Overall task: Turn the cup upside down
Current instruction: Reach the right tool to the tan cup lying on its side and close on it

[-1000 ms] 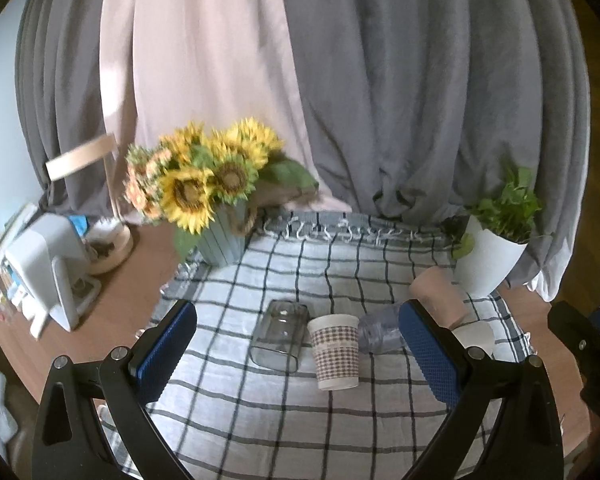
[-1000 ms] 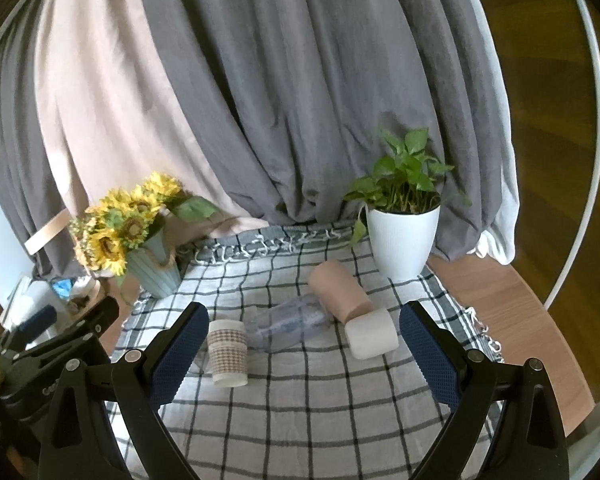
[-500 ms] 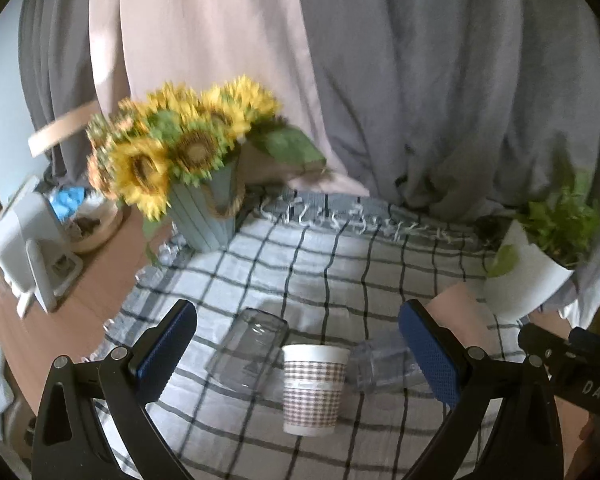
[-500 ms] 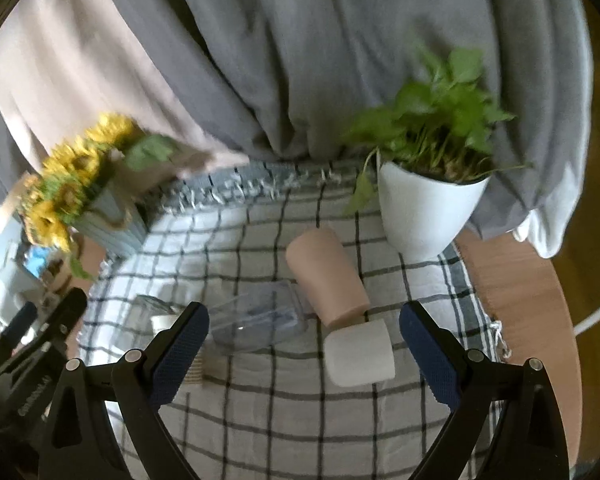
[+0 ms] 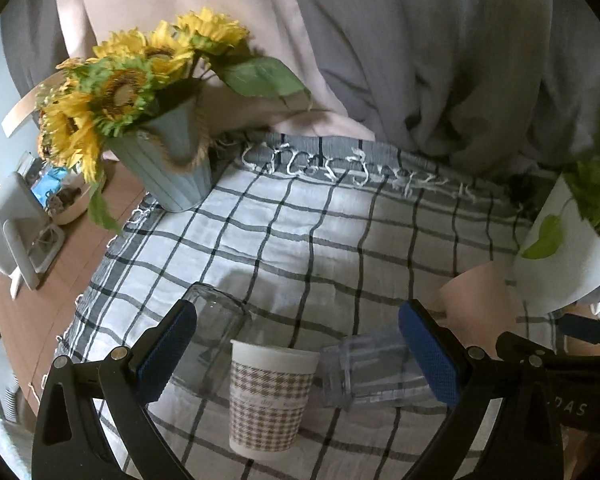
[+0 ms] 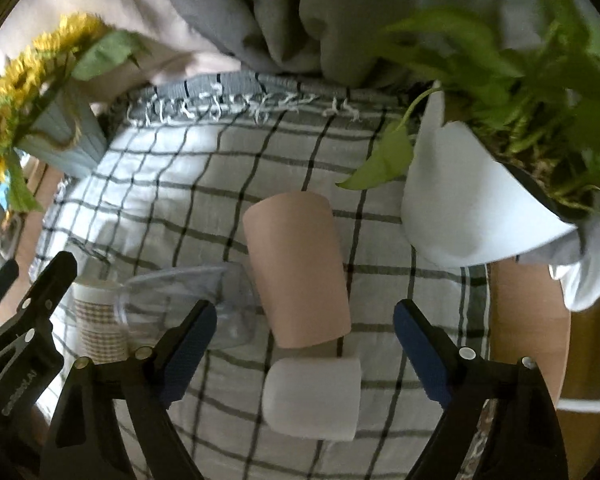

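A paper cup (image 5: 269,400) with a brown houndstooth sleeve stands upright on the checked cloth (image 5: 300,240). It sits between the fingers of my open left gripper (image 5: 298,354), close in front. A clear glass (image 5: 214,320) lies on its side to its left and a clear plastic cup (image 5: 374,372) lies to its right. In the right wrist view my open right gripper (image 6: 304,346) frames a pink cup (image 6: 298,268) and a white cup (image 6: 314,398), both lying on their sides. The paper cup (image 6: 98,328) shows at the left there.
A sunflower vase (image 5: 168,168) stands at the back left of the cloth. A white plant pot (image 6: 472,208) stands at the back right. A white device (image 5: 12,232) sits on the wooden table (image 5: 60,280) to the left. Curtains hang behind.
Both grippers have moved forward and down toward the cups, which now look larger and nearer. Both stay open. No cup has moved.
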